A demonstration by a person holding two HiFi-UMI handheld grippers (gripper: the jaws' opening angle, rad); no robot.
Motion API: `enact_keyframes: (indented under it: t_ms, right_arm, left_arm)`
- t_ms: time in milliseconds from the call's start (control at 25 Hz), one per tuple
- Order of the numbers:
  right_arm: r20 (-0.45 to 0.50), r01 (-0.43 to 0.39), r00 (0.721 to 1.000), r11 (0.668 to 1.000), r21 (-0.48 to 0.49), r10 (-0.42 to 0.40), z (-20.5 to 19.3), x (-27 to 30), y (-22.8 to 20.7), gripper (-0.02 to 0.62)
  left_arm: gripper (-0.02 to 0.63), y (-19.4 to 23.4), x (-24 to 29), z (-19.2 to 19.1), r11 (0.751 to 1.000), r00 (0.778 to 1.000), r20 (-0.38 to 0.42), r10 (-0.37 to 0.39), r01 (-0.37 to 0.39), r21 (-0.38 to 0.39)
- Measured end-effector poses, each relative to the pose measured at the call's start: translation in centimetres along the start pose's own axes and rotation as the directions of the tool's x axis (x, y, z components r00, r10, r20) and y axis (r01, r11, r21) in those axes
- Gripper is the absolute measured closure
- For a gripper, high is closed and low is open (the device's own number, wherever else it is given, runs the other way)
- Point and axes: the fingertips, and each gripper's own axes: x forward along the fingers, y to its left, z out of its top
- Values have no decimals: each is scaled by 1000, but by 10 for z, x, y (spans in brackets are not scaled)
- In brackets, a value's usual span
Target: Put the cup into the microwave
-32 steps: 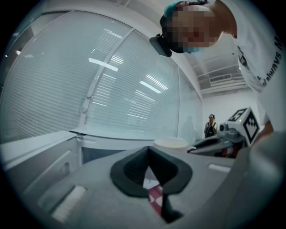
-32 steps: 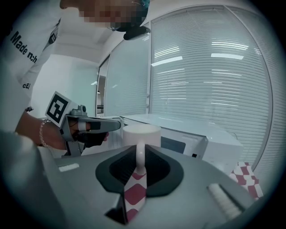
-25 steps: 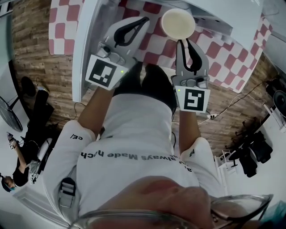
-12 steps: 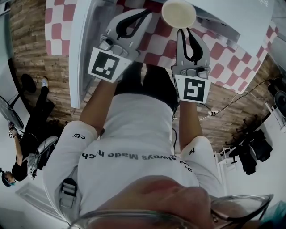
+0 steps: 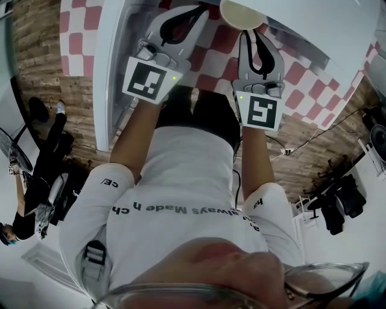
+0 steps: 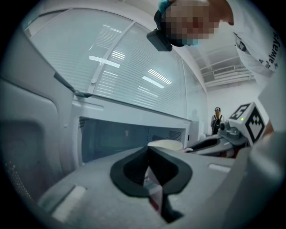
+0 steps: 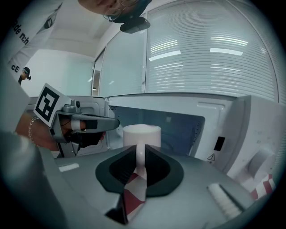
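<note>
head view: right hand-held gripper, cup moved further toward microwave.

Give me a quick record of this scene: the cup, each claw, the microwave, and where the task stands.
cup: white, upright, carried by its handle in front of the microwave opening
right claw: shut on the cup's handle
left claw: shut, nothing between its jaws, to the left of the cup
microwave: white, cavity open and facing the person
door: swung open on the person's left
surface: red and white checkered cloth
task state: cup not yet set down inside
</note>
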Motion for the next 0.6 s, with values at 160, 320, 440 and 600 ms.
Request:
enact_keyframes:
  t_ms: [160,320,440,600]
  right_arm:
    - [4,10,1000,1000,11,-10,-1,10,-4,552]
    - [1,18,1000,1000,8,-18,-3,19,-8,552]
    - [-1,27,1000,1000,12,-27,-4,26,-14,551]
    - [4,34,999,999,12,-34,-4,36,-19,552]
  left_arm:
    - [601,4,6,-4,1000,1000,-5,1,-1,6]
    - [601,7,11,-9,1000,1000,-15,5,-5,12]
    - [601,10,17,-11,1000,1000,-17,8,-8,18]
    - [601,14,25,-11,1000,1000,-13,14,-14,21]
